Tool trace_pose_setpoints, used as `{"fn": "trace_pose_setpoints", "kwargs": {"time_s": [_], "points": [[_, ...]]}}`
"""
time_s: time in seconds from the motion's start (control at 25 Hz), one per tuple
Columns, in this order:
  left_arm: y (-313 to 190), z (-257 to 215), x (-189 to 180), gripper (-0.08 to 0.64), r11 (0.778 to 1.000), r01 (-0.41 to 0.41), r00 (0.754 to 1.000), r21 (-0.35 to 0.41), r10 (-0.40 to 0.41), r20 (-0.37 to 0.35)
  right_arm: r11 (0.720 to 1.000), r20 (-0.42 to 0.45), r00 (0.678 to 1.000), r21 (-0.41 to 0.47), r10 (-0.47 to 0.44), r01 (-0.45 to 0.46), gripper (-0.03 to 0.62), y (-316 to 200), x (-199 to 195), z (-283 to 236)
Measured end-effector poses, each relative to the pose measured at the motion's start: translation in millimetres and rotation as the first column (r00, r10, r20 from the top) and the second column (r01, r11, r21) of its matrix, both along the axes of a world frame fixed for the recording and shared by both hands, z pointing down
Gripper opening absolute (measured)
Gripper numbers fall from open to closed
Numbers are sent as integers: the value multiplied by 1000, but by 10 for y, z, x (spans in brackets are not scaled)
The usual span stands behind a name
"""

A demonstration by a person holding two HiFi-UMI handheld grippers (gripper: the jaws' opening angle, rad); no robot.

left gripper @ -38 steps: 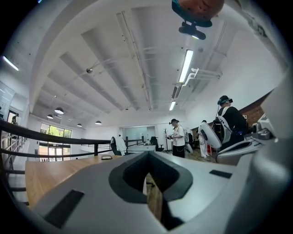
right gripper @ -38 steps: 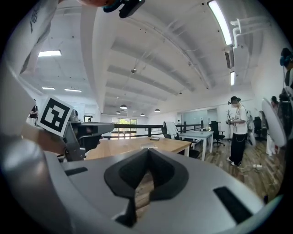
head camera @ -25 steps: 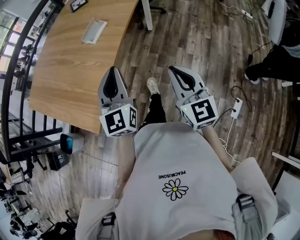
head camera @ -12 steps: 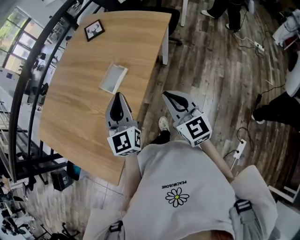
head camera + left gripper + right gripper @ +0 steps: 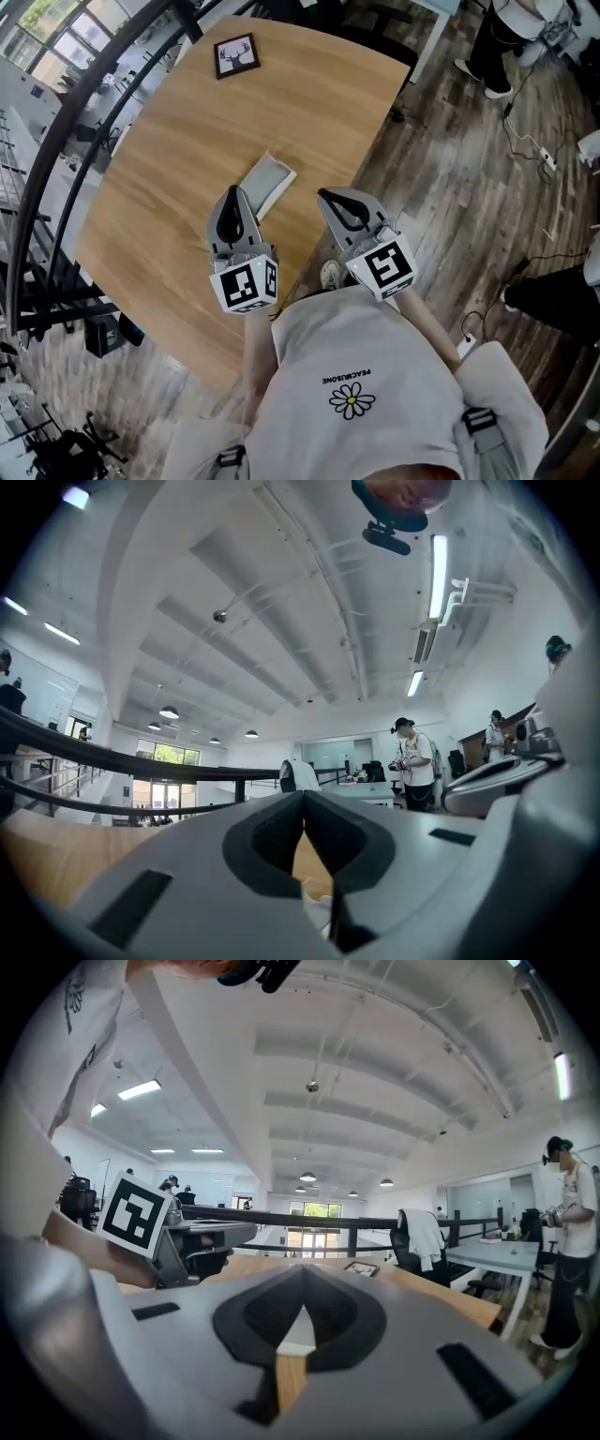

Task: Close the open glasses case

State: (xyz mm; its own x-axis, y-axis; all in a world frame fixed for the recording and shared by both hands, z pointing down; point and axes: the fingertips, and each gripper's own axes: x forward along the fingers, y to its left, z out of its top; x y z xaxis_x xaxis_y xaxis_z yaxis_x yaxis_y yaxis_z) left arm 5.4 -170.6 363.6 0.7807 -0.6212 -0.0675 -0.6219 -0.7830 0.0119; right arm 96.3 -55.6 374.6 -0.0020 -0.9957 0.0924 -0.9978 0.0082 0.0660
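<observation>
Plainly, the only readable print is on the person's grey shirt [image 5: 361,375]: small dark letters that read about "PEACMUSONE" above a daisy. Each gripper carries a cube with black-and-white square markers.

The bench [image 5: 178,141] is pale wood with a rounded outline and a smooth, fine-grained top. It stands on a floor [image 5: 450,187] of dark, streaky planks. A black metal railing [image 5: 52,169] curves along its far left side, with windows beyond. The gripper views show a white ribbed ceiling with strip lights and round lamps. A white power strip [image 5: 547,156] and cables lie on the floor at far right.

The glasses case [image 5: 266,184] is a flat grey rectangle lying open on the bench, toward its right edge. It sits just beyond the tip of the left gripper [image 5: 232,193] and left of the right gripper [image 5: 324,196]. A small black picture frame [image 5: 236,55] with an antlered head lies at the far end of the bench.

Both grippers have smooth grey shells with black padded insides. The jaws of each are pressed together at the tips with nothing between them, and neither touches the case.
</observation>
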Motion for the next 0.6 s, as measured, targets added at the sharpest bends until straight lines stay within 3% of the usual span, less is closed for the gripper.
{"fn": "trace_pose_setpoints", "kwargs": {"time_s": [0.28, 0.44, 0.6], "points": [[-99, 37, -300, 17, 986, 163, 986, -19, -162, 40, 990, 48, 989, -6, -140, 141, 6, -454, 15, 90], [-202, -1, -493, 17, 950, 313, 949, -17, -312, 40, 966, 48, 965, 23, -257, 256, 6, -799, -9, -19], [-209, -85, -584, 17, 912, 410, 912, -10, -409, 30, 938, 40, 937, 31, -347, 346, 6, -1022, -59, -61]]}}
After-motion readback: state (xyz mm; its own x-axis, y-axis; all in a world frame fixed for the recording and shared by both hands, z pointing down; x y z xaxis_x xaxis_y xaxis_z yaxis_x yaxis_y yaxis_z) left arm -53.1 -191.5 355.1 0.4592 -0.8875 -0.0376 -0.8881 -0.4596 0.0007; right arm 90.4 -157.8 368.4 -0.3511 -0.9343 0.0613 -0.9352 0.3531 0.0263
